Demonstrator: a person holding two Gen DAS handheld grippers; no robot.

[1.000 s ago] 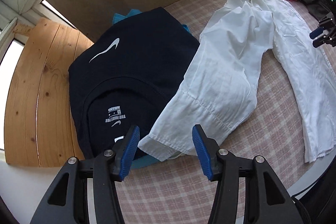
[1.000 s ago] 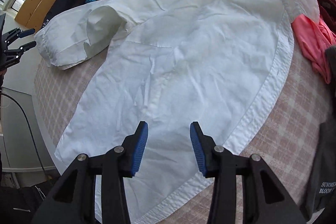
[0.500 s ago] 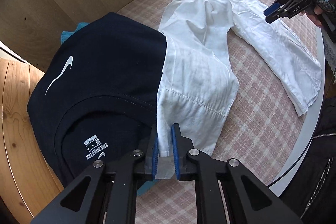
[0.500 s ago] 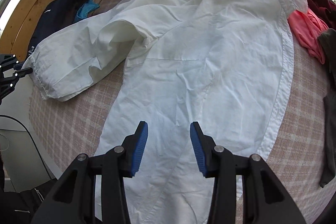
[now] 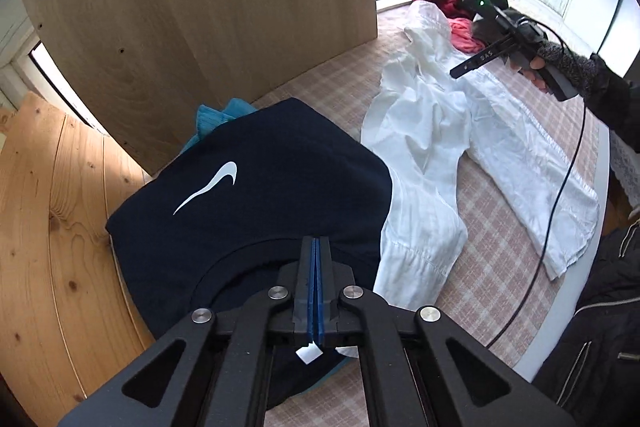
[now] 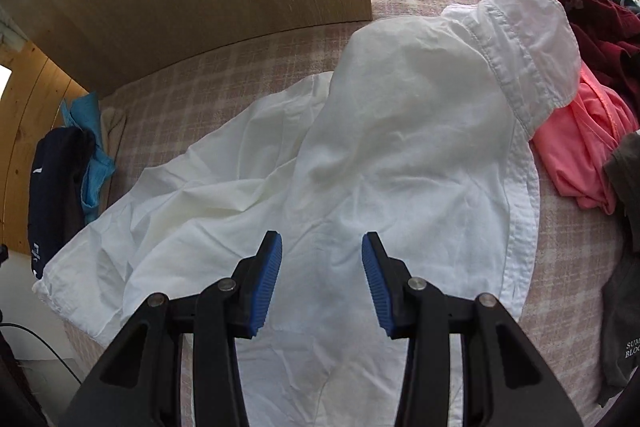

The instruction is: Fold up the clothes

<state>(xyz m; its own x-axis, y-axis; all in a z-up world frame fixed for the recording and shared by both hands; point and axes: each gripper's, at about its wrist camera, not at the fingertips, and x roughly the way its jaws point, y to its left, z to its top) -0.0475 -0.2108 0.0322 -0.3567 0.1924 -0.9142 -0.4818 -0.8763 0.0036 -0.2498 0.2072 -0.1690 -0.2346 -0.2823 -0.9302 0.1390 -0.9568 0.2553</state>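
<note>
A white long-sleeved shirt (image 6: 400, 155) lies spread on the pink checked table (image 6: 224, 95); it also shows in the left wrist view (image 5: 424, 155). My left gripper (image 5: 316, 287) has its jaws pressed together over the folded navy T-shirt (image 5: 256, 195), with a scrap of white fabric (image 5: 309, 353) showing at the jaw base; the white sleeve cuff (image 5: 412, 267) lies just to its right. My right gripper (image 6: 322, 267) is open and empty, hovering over the shirt's body. It also shows in the left wrist view (image 5: 460, 70).
A wooden board (image 5: 200, 7) stands behind the navy T-shirt, with a teal garment (image 5: 216, 115) under it. A pile of red, pink and dark clothes (image 6: 592, 75) lies by the window. A cable (image 5: 560, 195) crosses the table's right edge.
My left gripper, shut near the sleeve cuff half a second ago, has moved left over the navy T-shirt. My right gripper has moved up the shirt toward the collar, staying open.
</note>
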